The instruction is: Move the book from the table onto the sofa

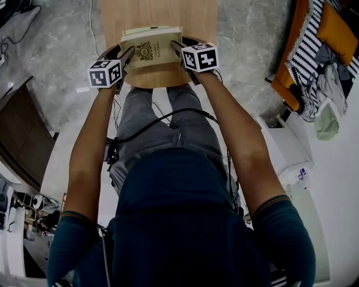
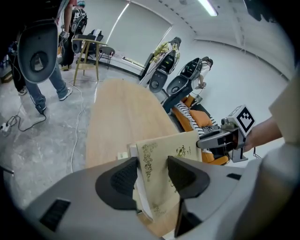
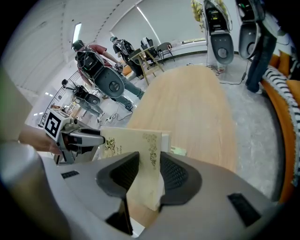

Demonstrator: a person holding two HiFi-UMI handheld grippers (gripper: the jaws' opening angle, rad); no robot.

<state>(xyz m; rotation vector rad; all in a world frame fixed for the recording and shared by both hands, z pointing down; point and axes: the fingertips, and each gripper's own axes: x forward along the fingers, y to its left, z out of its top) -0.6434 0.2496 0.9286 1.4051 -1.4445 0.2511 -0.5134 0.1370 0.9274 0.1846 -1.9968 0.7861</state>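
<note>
Head view: cream gold-stamped book (image 1: 150, 50) spans crosswise, left hand-held gripper (image 1: 128, 54) and right hand-held gripper (image 1: 178, 47) clamping its ends, seemingly lifted.

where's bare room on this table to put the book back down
The light wooden table is bare from just past the beige gold-printed book to its far end. The near rim is crowded: left gripper and right gripper clamp the book there. The orange sofa is cluttered with striped fabric and clothes.

Teal shirt (image 1: 168, 224), grey trousers (image 1: 193, 140)
</note>
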